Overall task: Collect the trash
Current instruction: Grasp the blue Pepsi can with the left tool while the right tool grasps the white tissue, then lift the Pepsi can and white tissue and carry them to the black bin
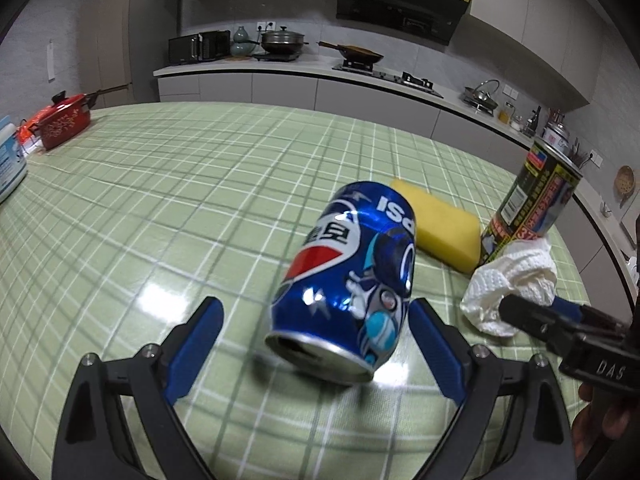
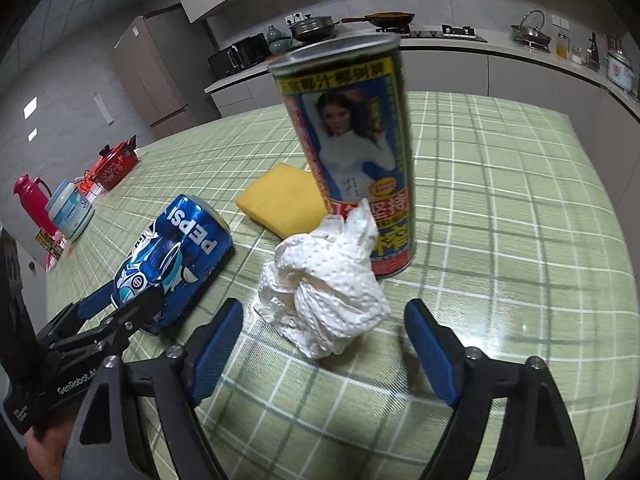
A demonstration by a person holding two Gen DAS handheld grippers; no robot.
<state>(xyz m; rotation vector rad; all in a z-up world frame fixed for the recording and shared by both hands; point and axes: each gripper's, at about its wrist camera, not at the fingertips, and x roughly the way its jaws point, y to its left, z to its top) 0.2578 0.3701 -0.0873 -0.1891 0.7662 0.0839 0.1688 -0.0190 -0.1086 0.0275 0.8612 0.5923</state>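
Note:
A blue Pepsi can (image 1: 352,280) lies on its side on the green checked tablecloth (image 1: 160,208), its open end towards me. My left gripper (image 1: 316,320) is open, its fingers either side of the can's near end. It shows in the right wrist view (image 2: 116,304) beside the can (image 2: 176,256). A crumpled white paper towel (image 2: 324,292) lies just ahead of my open right gripper (image 2: 324,320), between the fingertips. It shows in the left wrist view (image 1: 512,280) too. A tall black and yellow drink can (image 2: 352,156) stands upright behind the towel.
A yellow sponge (image 1: 440,228) lies behind the Pepsi can. A red pot (image 1: 64,124) and a white tub (image 1: 8,164) stand at the table's far left, with a red flask (image 2: 32,204). A kitchen counter (image 1: 320,76) with pans runs behind the table.

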